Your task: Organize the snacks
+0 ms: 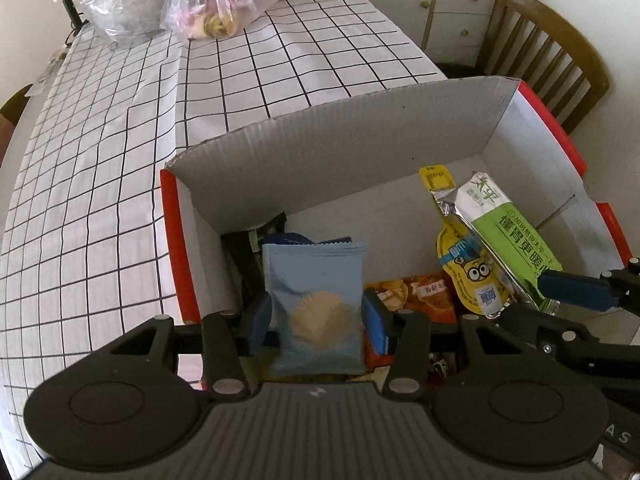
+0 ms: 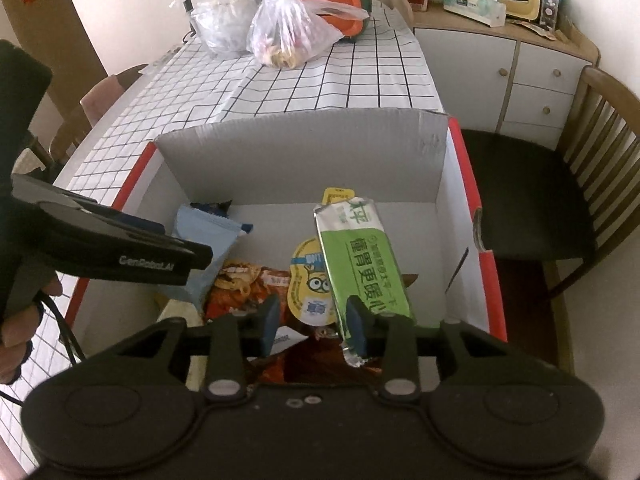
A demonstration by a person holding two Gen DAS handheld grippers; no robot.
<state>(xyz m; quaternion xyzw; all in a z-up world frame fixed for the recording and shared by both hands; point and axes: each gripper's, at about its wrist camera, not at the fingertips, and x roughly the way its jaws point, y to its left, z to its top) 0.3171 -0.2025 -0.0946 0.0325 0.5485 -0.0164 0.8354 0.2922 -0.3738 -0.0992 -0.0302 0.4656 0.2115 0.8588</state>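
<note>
A white cardboard box with red edges (image 1: pixel 320 152) (image 2: pixel 304 160) stands on the checked tablecloth and holds several snack packs. My left gripper (image 1: pixel 318 316) is shut on a light blue packet (image 1: pixel 318 304), upright over the box's left side; the packet also shows in the right wrist view (image 2: pixel 204 240). My right gripper (image 2: pixel 314 320) stands open over the box; its right pad touches the lower end of a green and silver packet (image 2: pixel 364 268) (image 1: pixel 508 232), not clamped. A yellow minion pouch (image 2: pixel 310 280) (image 1: pixel 468 268) and an orange snack bag (image 2: pixel 240 284) (image 1: pixel 424 292) lie beneath.
Two clear plastic bags (image 2: pixel 288 32) (image 1: pixel 216 0) and an orange-green container (image 2: pixel 340 0) stand at the table's far end. A wooden chair (image 2: pixel 580 184) is right of the box, a white cabinet (image 2: pixel 500 60) behind it.
</note>
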